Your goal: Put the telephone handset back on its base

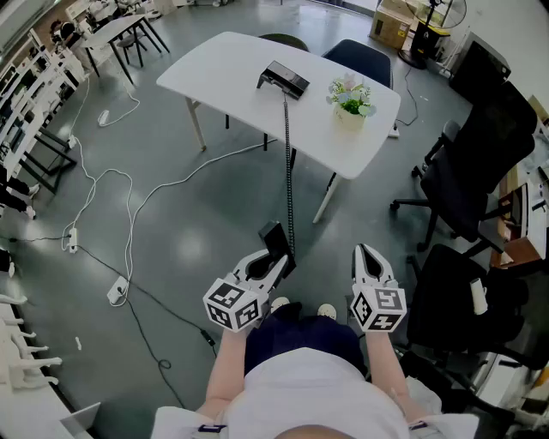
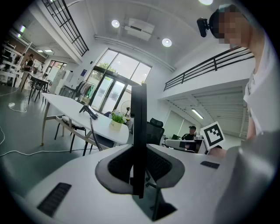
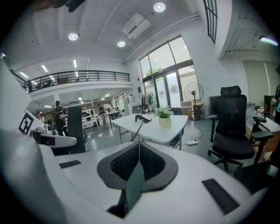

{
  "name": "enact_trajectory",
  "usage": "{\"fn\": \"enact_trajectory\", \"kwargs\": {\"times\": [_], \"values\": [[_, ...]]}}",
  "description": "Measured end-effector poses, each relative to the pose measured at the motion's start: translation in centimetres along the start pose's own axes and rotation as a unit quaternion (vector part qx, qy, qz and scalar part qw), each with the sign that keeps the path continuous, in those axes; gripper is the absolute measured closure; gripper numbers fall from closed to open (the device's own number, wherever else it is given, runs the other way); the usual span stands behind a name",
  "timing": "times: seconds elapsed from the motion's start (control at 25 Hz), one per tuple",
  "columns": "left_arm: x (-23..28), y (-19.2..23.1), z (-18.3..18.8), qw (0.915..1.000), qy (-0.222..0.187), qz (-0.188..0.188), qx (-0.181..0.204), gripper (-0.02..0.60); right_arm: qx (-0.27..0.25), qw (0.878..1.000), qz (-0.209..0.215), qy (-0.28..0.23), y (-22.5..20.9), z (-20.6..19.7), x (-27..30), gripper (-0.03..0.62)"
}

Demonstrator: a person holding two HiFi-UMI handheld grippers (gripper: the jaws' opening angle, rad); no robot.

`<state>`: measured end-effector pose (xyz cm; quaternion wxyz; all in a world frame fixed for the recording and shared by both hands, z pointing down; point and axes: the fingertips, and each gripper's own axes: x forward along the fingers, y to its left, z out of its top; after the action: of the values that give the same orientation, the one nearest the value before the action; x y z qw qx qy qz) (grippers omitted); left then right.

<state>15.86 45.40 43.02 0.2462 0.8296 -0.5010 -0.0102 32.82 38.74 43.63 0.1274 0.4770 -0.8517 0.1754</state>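
Grey floor [image 1: 197,231] is stretching across a big open office, with white cables [image 1: 129,201] trailing over it and black office chairs [image 1: 472,171] standing along the right side. White table [image 1: 227,64] is standing well ahead of the person, carrying the telephone base [image 1: 283,79] near its middle. Handset [image 1: 274,238]: black, flat, narrow slab, sitting off the base and well apart from it, low over the floor just ahead of the person's shoes. Black coiled cord [image 1: 289,171] is running from the base over the table's near edge and stretching almost straight down to the handset. Left gripper [image 1: 276,261] is clamping the handset; in the left gripper view it is standing upright and edge-on between the jaws, with the pads pressing on both its faces. Right gripper [image 1: 366,253] is hanging just beside the left one, its jaws meeting each other and pointing toward the table. Pale pot [image 1: 349,117] is sitting on the table to the right of the base, apart from it, holding a small plant [image 1: 352,94] with green leaves and white flowers. Cardboard box [image 1: 392,24] is resting on the floor beyond the table; its contents are too small to read.
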Motion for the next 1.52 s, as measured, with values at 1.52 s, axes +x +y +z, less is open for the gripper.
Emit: {"fn": "enact_trajectory", "kwargs": {"times": [1.52], "values": [[9.1, 19.2, 9.9, 0.9982, -0.001, 0.043, -0.043, 0.499, 0.011, 0.999, 0.037, 0.016, 2.6, 8.4, 24.0, 0.560]]}}
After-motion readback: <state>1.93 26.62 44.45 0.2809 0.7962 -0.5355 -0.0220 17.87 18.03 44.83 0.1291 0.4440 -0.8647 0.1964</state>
